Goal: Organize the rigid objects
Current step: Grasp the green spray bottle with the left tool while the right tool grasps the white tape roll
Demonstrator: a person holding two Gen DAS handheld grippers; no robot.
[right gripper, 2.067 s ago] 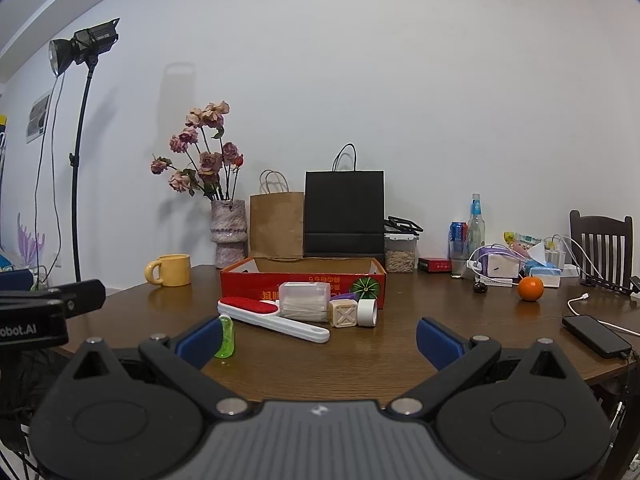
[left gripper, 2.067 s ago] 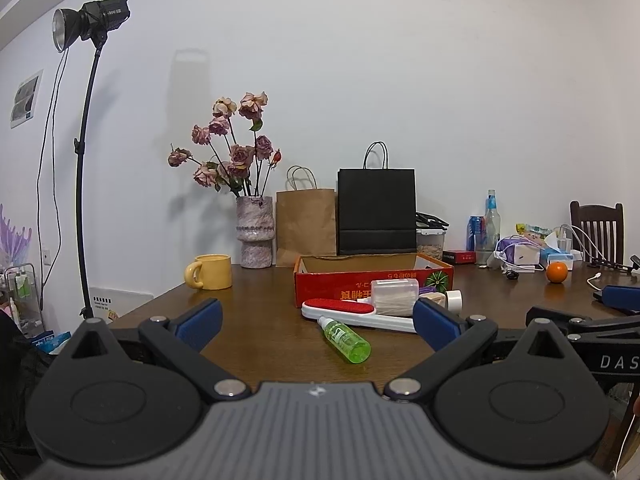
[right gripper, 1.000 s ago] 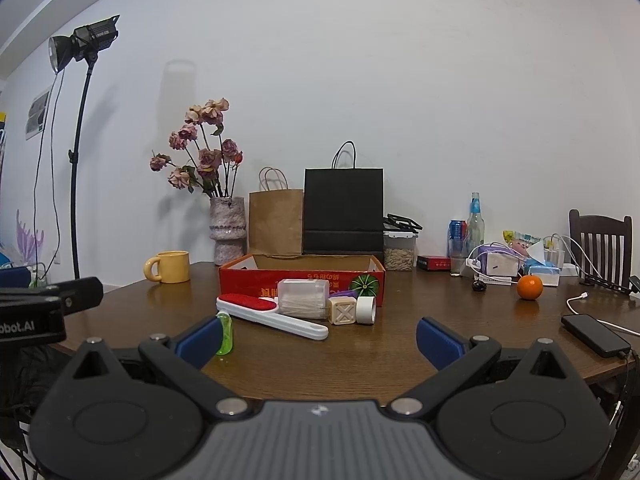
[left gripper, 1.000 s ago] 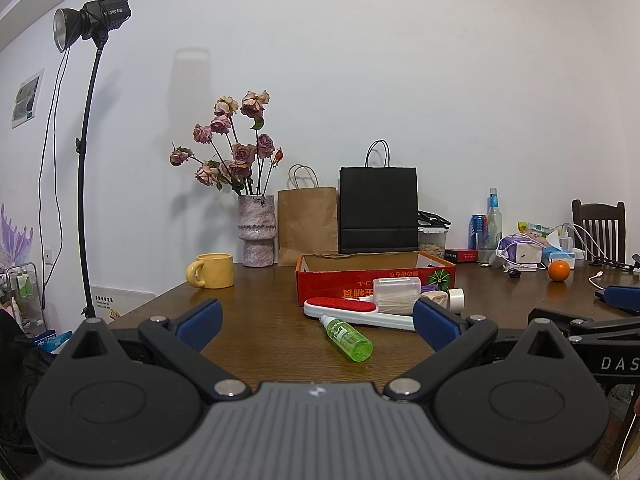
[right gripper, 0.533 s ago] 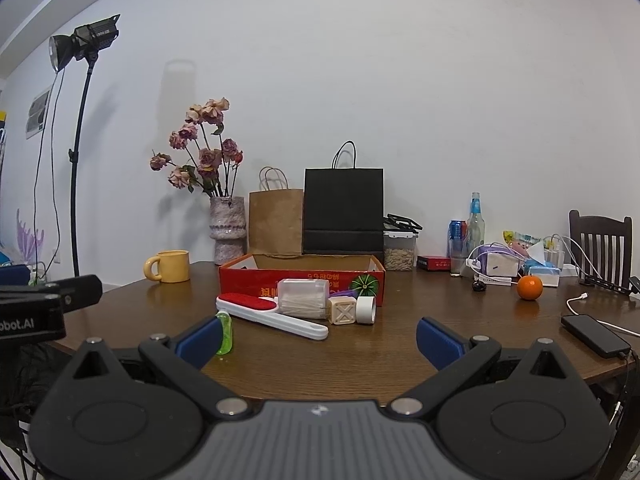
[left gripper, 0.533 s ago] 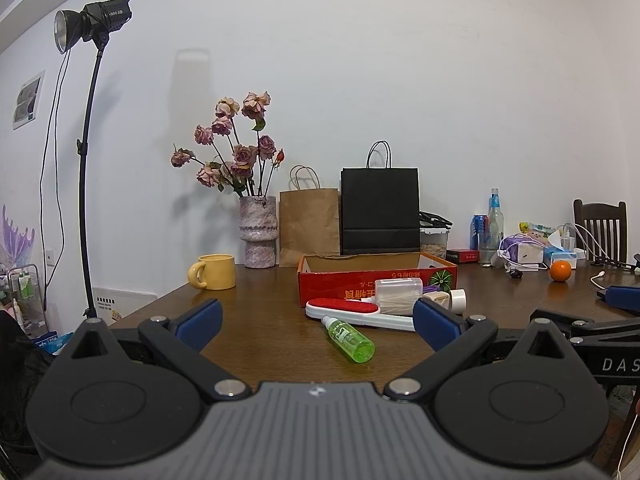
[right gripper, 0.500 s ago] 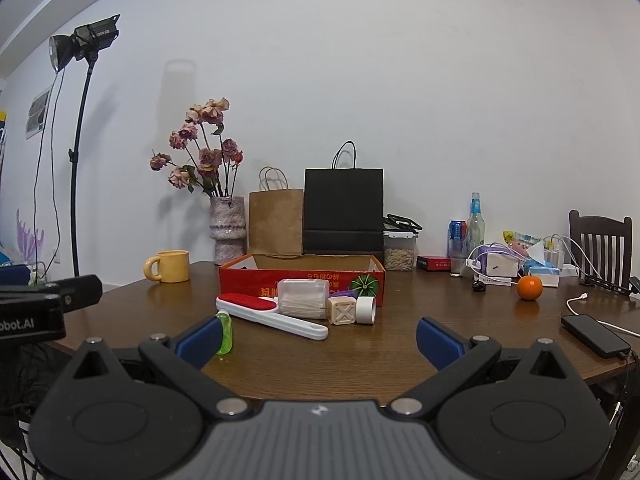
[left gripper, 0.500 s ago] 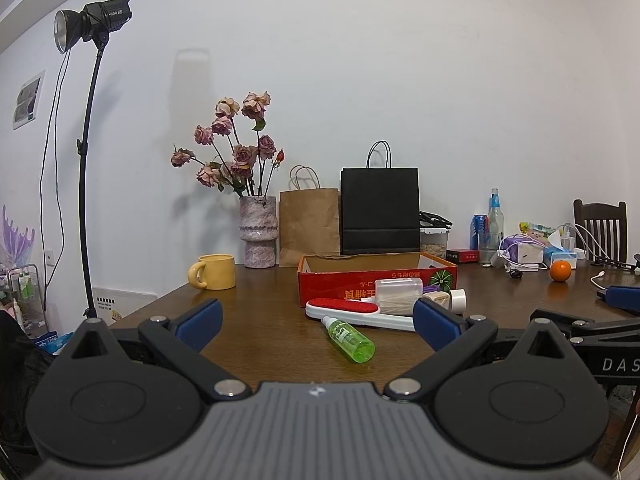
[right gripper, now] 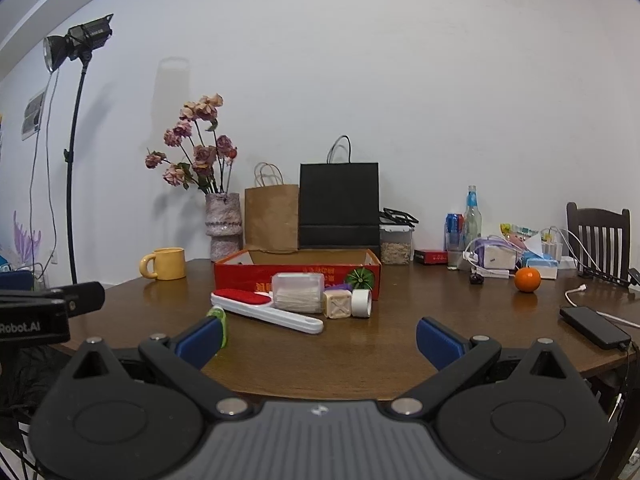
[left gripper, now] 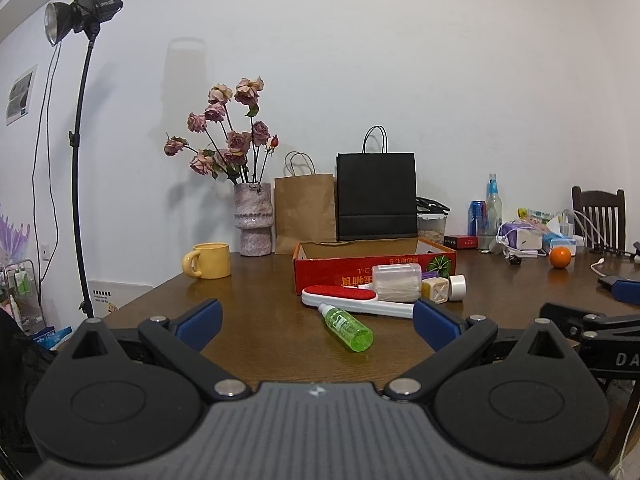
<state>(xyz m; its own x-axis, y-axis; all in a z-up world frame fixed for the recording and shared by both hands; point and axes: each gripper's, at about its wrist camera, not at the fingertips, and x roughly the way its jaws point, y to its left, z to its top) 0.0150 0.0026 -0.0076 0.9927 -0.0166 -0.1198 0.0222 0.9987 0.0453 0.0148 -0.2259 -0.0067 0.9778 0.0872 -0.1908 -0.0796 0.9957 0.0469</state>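
Both units are held back from the worktop's [left gripper: 260, 332] near edge. The left hand-held gripper [left gripper: 316, 318] and right hand-held gripper [right gripper: 318, 338] are spread wide and carry nothing. The loose items lie in front of the red box [right gripper: 296, 270], toward the worktop's middle: green spray bottle [left gripper: 347, 326] nearest, then lint brush [right gripper: 266, 310], clear container [right gripper: 298, 292], wooden cube [right gripper: 337, 303] and tape roll [right gripper: 361, 303]. Recommended step: approach the bottle first, straddle its body crosswise, close firmly, as it may roll.

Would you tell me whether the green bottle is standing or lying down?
Lying down: the green bottle rests on its side on the table.
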